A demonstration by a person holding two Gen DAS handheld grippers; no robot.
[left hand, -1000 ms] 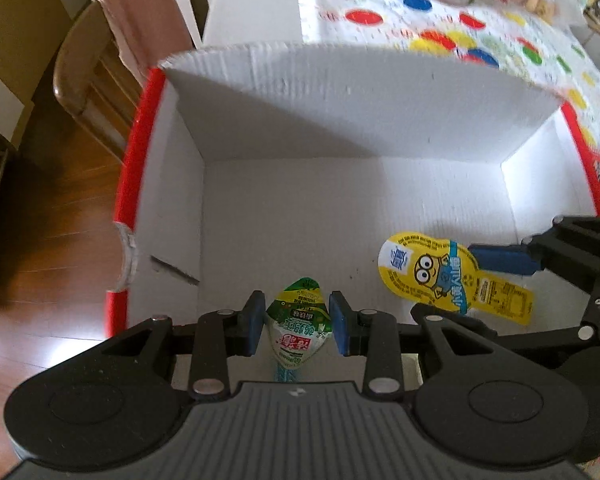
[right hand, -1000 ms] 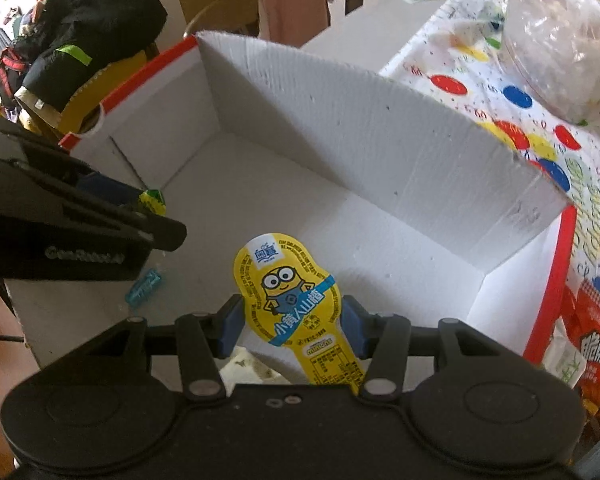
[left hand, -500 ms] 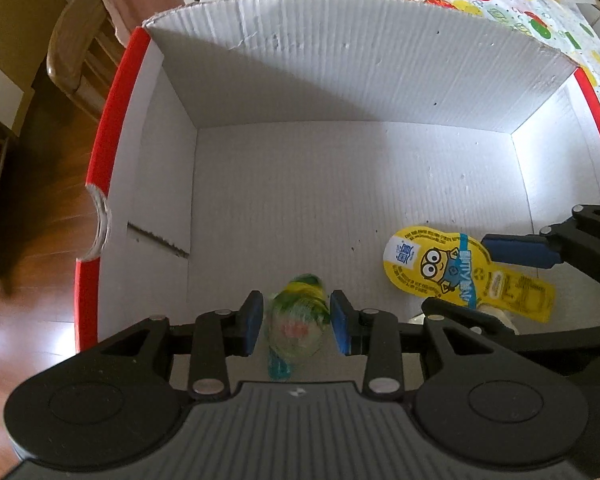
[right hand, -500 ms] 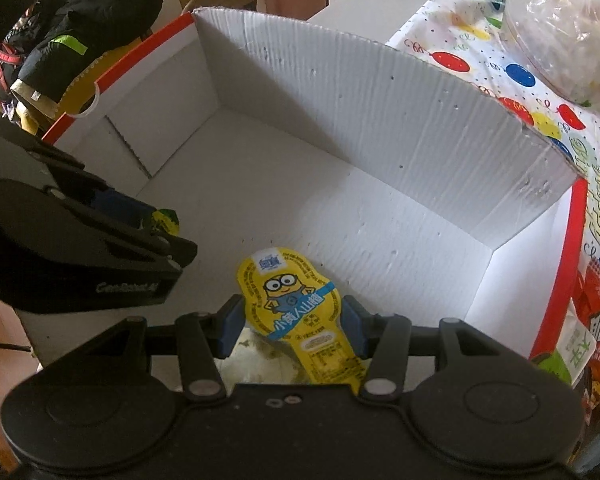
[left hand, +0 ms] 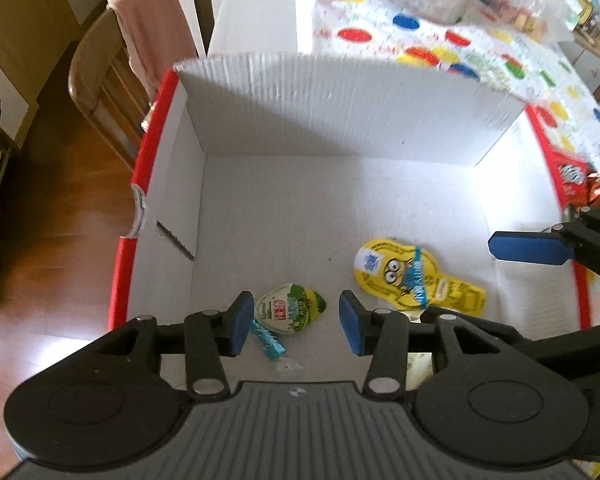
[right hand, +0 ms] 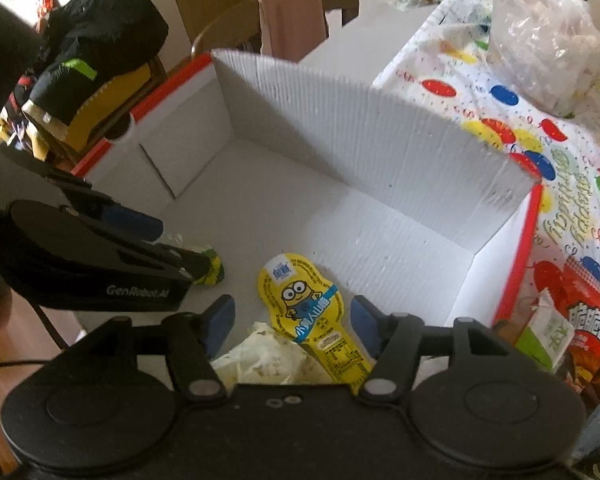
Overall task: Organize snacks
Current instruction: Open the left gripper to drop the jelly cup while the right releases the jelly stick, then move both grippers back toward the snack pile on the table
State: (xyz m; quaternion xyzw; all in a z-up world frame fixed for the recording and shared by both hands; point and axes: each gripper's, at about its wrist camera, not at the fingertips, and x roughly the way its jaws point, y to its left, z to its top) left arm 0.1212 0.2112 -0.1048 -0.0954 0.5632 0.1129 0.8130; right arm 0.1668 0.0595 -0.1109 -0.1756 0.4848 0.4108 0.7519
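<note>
Lying flat on the floor of the white cardboard box [left hand: 340, 128], both snacks are loose of the tools. Left gripper [left hand: 296, 322]: jaws opening, blue pads clear on either side of the green-topped snack cup [left hand: 290, 307], which rests on the box floor between and below them. A teal wrapper end [left hand: 266, 338] sticks out beside the left pad; whether it belongs to the cup cannot be told. Something small and clear just below it is too blurred to name.

Right gripper [right hand: 292, 324]: jaws also opening, with the yellow cartoon snack pack [right hand: 308, 312] on the box floor between the pads, neither pad pressing on it. The pack's lower end is cut off by the gripper body in the right wrist view. A crumpled pale wrapper [right hand: 268, 356] lies beside it, half hidden under the same body; print unreadable.

From the left wrist view only one blue finger of the right tool shows, at the frame's right edge, well above the yellow pack. From the right wrist view the left tool covers most of the green cup; only its yellow-green edge peeks out.

Box rim red. Past the far wall: spotted tablecloth [right hand: 520, 128], clear plastic bag [right hand: 548, 40], contents indistinct. Red snack packets [right hand: 588, 320] outside the right wall, partly cropped. Wooden chair [left hand: 100, 76] with pink cloth [left hand: 156, 36] draped over it.
</note>
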